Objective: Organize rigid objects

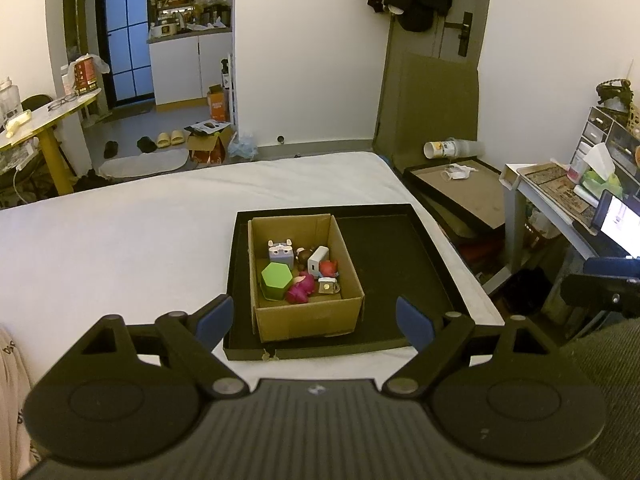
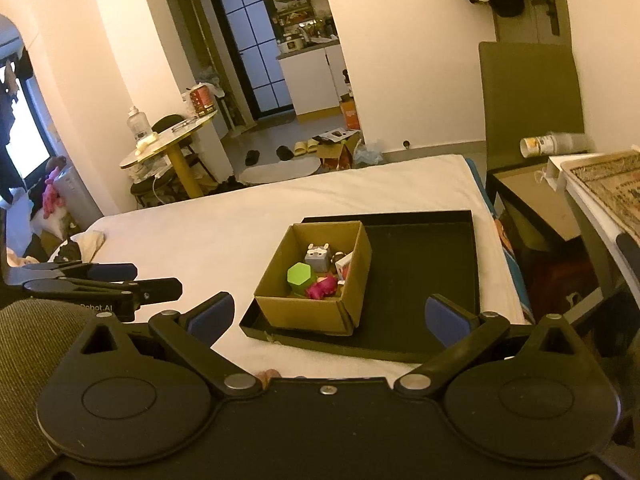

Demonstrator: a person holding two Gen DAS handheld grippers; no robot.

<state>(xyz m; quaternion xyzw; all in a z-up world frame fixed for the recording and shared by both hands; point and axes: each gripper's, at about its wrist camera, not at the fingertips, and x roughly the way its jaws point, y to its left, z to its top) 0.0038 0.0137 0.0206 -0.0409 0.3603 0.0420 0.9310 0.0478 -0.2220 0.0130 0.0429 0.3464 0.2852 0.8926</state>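
White bed point(image 1: 120, 240) carries shallow black tray point(image 1: 400, 264); brown cardboard box point(image 1: 308, 316) fills tray's left half, holding green hexagonal block point(image 1: 275, 276) and small toys. Box lies dead ahead of left hand-held gripper point(image 1: 315, 316), nearer one; right hand-held gripper point(image 2: 332, 316) alongside. Both jaws apart, empty.

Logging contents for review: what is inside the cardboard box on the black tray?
In the cardboard box: green hexagonal block, grey figure, white block, magenta toy, red toy. Anything beneath them is hidden.
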